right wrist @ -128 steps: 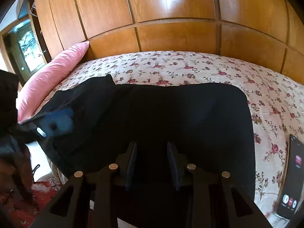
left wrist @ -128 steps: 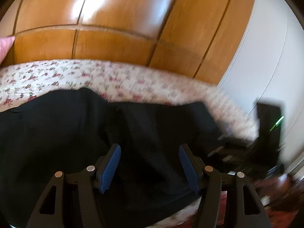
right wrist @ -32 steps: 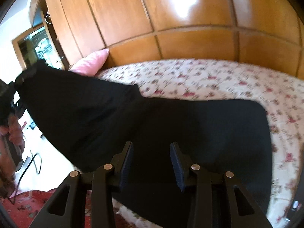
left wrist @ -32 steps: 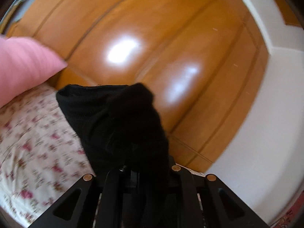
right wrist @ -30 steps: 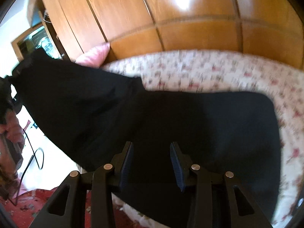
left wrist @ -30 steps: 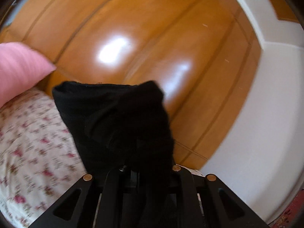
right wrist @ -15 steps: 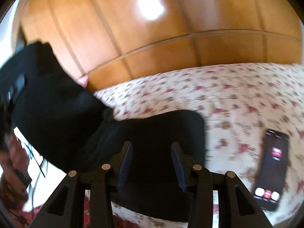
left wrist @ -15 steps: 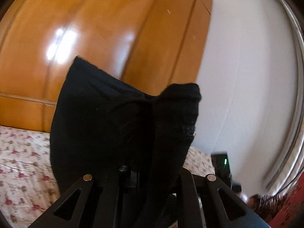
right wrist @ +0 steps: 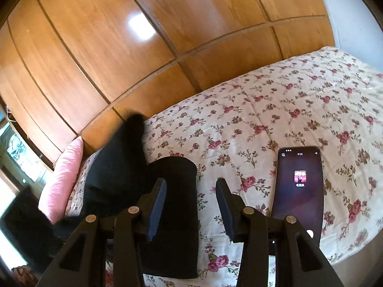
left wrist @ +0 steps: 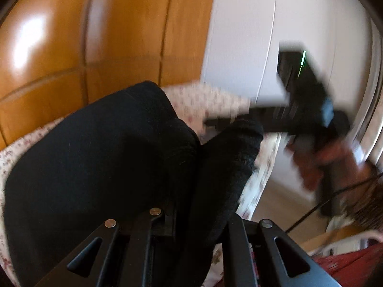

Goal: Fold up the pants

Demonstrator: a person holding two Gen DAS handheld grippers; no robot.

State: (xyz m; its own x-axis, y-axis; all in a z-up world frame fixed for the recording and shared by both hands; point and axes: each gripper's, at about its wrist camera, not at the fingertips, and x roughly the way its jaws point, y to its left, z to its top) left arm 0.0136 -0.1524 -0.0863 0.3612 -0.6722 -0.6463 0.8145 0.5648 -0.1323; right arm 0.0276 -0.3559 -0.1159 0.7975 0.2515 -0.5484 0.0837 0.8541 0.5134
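The black pants (right wrist: 172,191) lie along the left part of the floral bed (right wrist: 275,110), with one end lifted and blurred near the wardrobe. My left gripper (left wrist: 191,203) is shut on a bunched end of the pants (left wrist: 107,157), and the cloth hides its fingertips. My right gripper (right wrist: 191,205) is open over the right edge of the pants, with nothing pinched between its blue pads (right wrist: 158,203). In the left wrist view the right gripper's body (left wrist: 306,100) shows blurred at the right, held by a hand (left wrist: 318,165).
A lit phone (right wrist: 299,184) lies on the bed just right of my right gripper. A pink pillow (right wrist: 62,179) rests at the bed's left end. Wooden wardrobe doors (right wrist: 119,47) stand behind the bed; a white wall (left wrist: 251,35) and red rug (left wrist: 354,263) lie to the right.
My left gripper swung right and downward with the pants end still held; the pillow left its view and the other gripper came in. My right gripper moved right, bringing the phone into view.
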